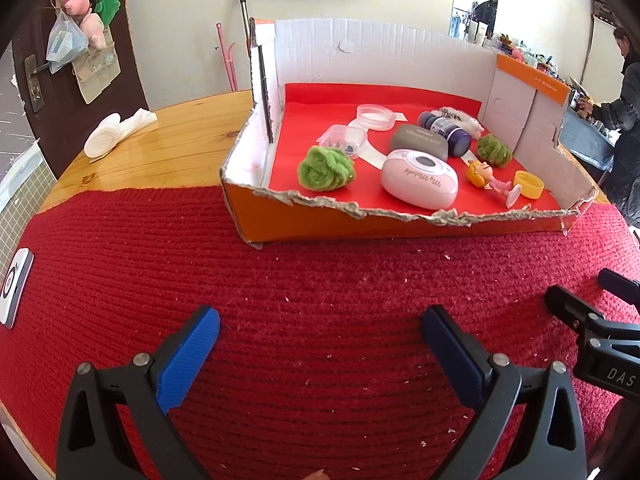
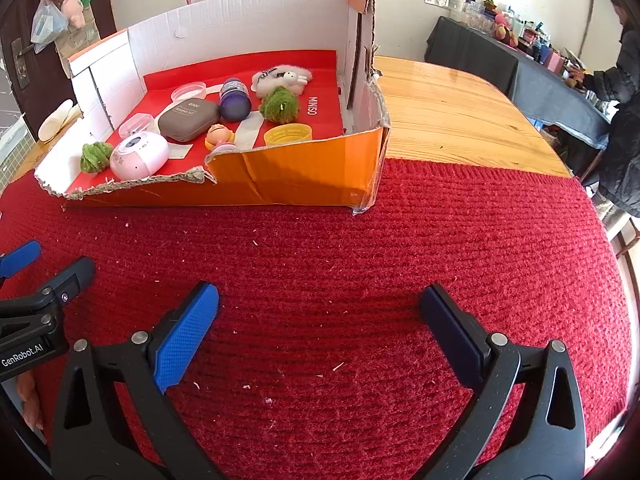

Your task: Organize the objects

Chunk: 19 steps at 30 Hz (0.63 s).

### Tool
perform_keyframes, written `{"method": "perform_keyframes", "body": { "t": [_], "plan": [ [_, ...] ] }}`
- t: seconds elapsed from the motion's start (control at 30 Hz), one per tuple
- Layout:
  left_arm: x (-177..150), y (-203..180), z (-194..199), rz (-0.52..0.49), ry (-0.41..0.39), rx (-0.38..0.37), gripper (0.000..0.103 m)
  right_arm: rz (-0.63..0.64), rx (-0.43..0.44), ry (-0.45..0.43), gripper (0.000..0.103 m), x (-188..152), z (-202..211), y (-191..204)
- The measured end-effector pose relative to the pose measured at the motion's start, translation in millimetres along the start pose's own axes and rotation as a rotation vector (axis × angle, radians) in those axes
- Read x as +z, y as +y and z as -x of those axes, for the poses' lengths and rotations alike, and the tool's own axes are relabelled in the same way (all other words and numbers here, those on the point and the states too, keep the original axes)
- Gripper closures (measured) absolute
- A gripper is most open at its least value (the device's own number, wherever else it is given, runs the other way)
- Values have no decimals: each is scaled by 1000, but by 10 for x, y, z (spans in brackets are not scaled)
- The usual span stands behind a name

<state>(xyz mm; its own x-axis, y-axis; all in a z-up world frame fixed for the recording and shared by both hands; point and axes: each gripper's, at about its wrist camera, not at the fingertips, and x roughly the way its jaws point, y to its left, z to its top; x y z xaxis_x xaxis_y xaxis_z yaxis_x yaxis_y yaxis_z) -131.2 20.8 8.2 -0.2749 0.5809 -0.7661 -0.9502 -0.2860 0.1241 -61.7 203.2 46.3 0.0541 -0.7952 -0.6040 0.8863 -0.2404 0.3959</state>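
An orange cardboard box (image 1: 320,224) with a torn front wall and red lining stands on the red knitted mat (image 1: 280,300). Inside lie a pink oval case (image 1: 419,178), a grey case (image 1: 419,142), a dark purple bottle (image 1: 446,128), two green fuzzy balls (image 1: 326,168), a yellow cap (image 1: 529,184), a small doll (image 1: 482,174), clear lids (image 1: 376,117) and a white plush (image 2: 282,76). My left gripper (image 1: 320,354) is open and empty above the mat, short of the box. My right gripper (image 2: 318,334) is open and empty beside it; the box (image 2: 296,172) lies ahead to its left.
A wooden table (image 2: 448,112) carries the mat. A white rolled cloth (image 1: 114,132) lies at the table's far left. A small white device (image 1: 16,288) sits at the mat's left edge. A person (image 2: 624,112) stands at the far right by a cluttered counter.
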Motion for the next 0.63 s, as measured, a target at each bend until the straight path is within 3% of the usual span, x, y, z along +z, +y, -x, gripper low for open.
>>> {"method": "perform_keyframes", "body": {
  "t": [0.63],
  "plan": [
    [2,-1,1,0,1,0,0,-11,-10,-7,0,5,-12,6]
  ]
}}
